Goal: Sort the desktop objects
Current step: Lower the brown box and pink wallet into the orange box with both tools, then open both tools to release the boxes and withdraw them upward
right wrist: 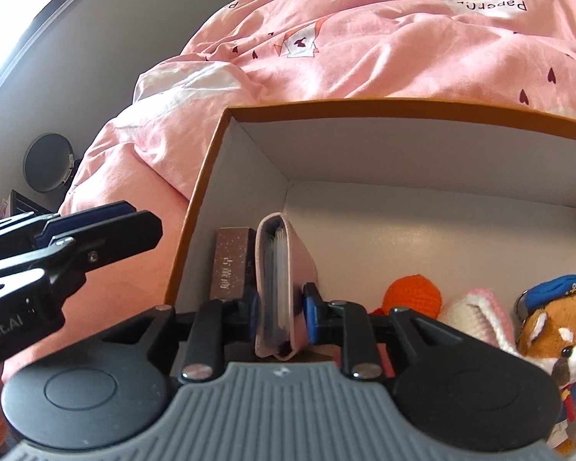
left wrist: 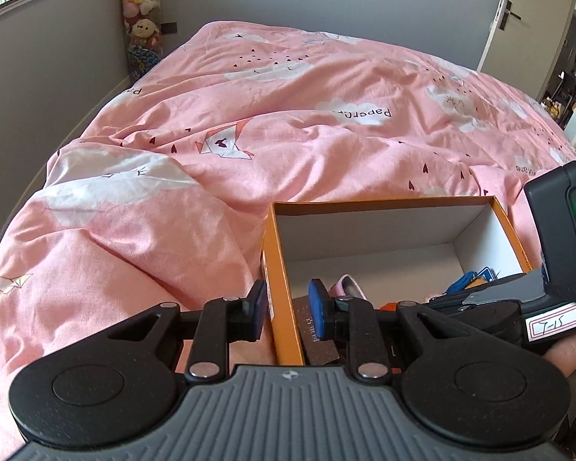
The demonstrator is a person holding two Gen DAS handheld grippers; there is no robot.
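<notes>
The right gripper [right wrist: 280, 313] has its jaws clamped on a pink card holder [right wrist: 282, 288], held on edge low inside the orange box [right wrist: 196, 207], near its left wall. Just left of it stands a brown glittery case [right wrist: 230, 261]; to the right lie an orange crochet ball [right wrist: 412, 290] and a plush fox [right wrist: 553, 330].

The left gripper [left wrist: 288, 307] straddles that left wall, jaws apart (the wall between them, seemingly untouched).

Risk: released on edge, the holder could topple onto the brown case, or the box could slide on the soft pink bedspread [left wrist: 249, 115].
</notes>
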